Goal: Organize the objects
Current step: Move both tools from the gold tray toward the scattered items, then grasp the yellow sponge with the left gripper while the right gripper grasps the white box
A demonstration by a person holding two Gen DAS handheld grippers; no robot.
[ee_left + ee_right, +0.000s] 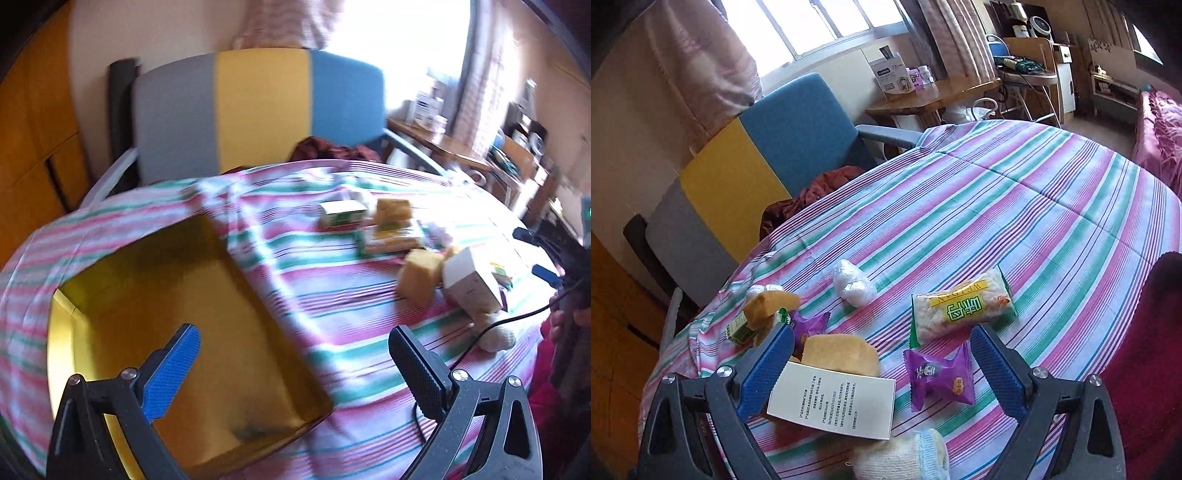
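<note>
My left gripper is open and empty, hovering over the right edge of an empty yellow box on the striped tablecloth. My right gripper is open and empty, low over a white printed carton, a tan sponge block and a purple snack packet. Beyond it lie a green-and-yellow rice cracker pack, a white wrapped lump and a small green box. In the left wrist view the white carton, sponge block and green box lie to the right of the yellow box.
A grey, yellow and blue chair stands behind the table, with dark red cloth on its seat. A rolled white sock lies near the front edge. A black cable crosses the cloth. A wooden side table stands by the window.
</note>
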